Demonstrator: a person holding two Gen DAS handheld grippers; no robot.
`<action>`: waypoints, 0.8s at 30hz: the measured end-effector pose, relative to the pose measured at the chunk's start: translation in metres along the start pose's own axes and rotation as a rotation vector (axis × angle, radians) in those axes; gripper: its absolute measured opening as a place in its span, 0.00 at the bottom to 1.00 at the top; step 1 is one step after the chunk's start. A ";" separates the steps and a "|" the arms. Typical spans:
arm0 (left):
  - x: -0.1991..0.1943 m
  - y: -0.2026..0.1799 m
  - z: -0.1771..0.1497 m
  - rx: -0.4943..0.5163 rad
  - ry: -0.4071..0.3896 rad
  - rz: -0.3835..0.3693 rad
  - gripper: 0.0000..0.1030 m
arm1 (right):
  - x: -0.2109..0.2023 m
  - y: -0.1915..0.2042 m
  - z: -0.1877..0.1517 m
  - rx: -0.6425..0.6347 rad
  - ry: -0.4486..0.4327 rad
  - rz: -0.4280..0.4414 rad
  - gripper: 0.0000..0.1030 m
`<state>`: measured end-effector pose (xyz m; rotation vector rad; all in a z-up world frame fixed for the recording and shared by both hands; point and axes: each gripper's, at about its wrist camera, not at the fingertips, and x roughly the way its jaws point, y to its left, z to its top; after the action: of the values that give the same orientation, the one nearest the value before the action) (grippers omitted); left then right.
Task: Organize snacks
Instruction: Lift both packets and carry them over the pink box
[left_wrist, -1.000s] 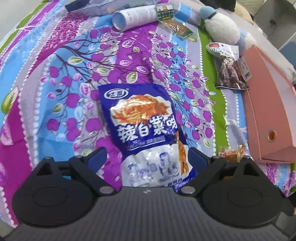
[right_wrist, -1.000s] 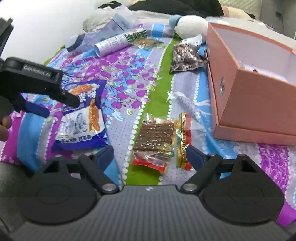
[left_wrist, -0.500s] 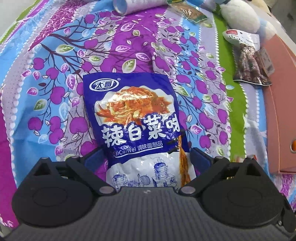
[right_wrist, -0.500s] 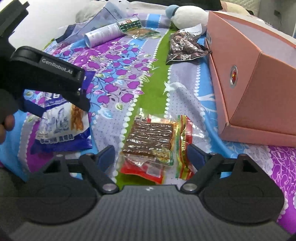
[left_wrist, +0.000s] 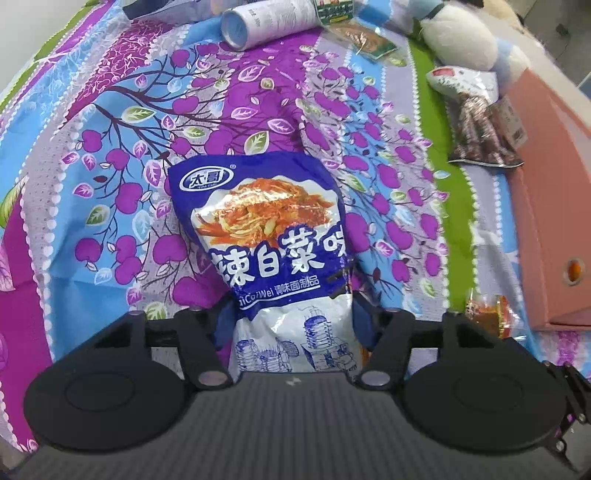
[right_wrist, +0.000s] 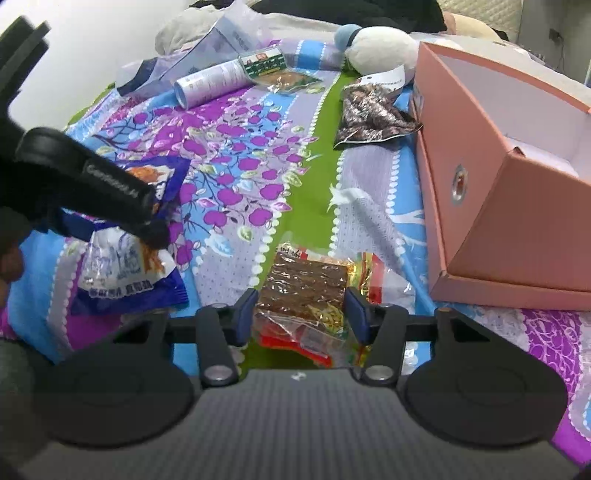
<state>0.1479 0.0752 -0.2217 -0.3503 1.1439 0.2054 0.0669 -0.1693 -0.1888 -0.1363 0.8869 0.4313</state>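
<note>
Snacks lie scattered on a bedspread (left_wrist: 110, 155) printed with purple blossoms and leaves on blue, lilac and green stripes. The blue snack bag (left_wrist: 273, 243) is glossy crinkled foil with white lettering and a picture of shredded red food; its lower half is silvery white. The clear snack packet (right_wrist: 306, 291) is a flat transparent wrapper over ribbed brown strips, with red and yellow edges. A pink cardboard box (right_wrist: 491, 206), rectangular and open at the top, stands just right of that packet.

The left gripper (left_wrist: 291, 321) straddles the lower part of the blue bag; its jaws are closing, and the bag is pinched narrow between them, the pads pressing its sides. The right gripper (right_wrist: 301, 314) has its blue pads either side of the clear packet's near end; its jaws are closing, with the pads at the wrapper's edges.

Compared with one second ago, both pairs of jaws stand clearly narrower, and the blue bag's waist is now crumpled inward.
</note>
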 end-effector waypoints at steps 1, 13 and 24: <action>-0.004 0.000 -0.001 0.001 -0.004 -0.008 0.63 | -0.002 0.000 0.001 0.004 -0.003 0.001 0.52; -0.078 -0.012 -0.007 0.080 -0.115 -0.106 0.63 | -0.061 -0.004 0.014 0.049 -0.114 -0.031 0.52; -0.135 -0.044 -0.013 0.180 -0.199 -0.221 0.63 | -0.127 -0.013 0.029 0.085 -0.265 -0.085 0.52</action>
<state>0.0973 0.0321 -0.0953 -0.2866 0.9120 -0.0565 0.0230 -0.2121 -0.0728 -0.0367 0.6346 0.3226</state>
